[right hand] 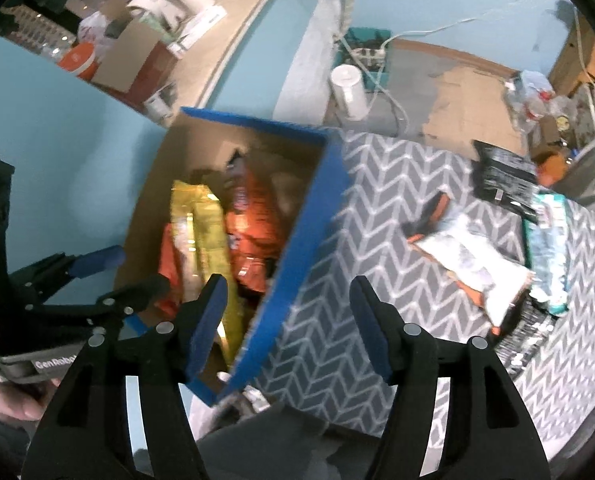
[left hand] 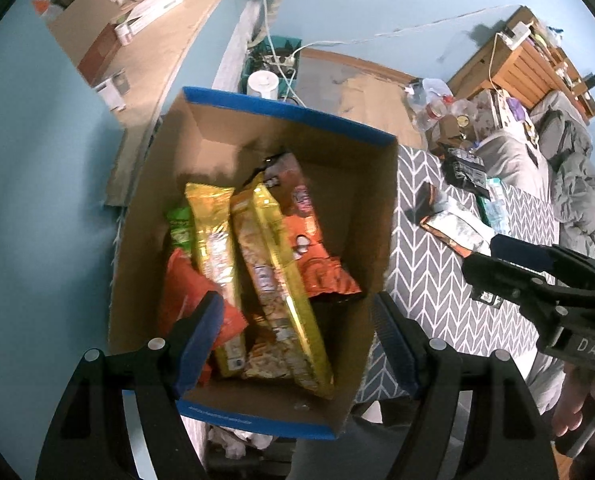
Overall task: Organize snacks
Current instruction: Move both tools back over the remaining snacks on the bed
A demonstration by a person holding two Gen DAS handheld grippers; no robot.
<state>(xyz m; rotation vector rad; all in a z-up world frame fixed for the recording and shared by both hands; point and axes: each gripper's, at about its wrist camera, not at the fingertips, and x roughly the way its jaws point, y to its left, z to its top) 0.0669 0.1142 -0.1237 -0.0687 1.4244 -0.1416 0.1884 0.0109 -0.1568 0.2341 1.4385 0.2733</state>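
1. The right hand-held gripper (right hand: 287, 332) is seen pointing downward with its blue-padded jaws apart; nothing is held between them.
2. Its left finger is placed over the near end of a cardboard box (right hand: 309, 216) with blue outer walls, its right finger over the grey chevron-patterned bedcover (right hand: 377, 208).
3. A yellow snack bag (right hand: 201, 232) and an orange snack bag (right hand: 253, 224) are seen inside the box.
4. A white snack bag (right hand: 477, 264) and a black packet (right hand: 501, 180) are laid on the bedcover, well apart from the box.
5. The left hand-held gripper (right hand: 115, 272) is seen at the left edge, its jaws apart beside the box.
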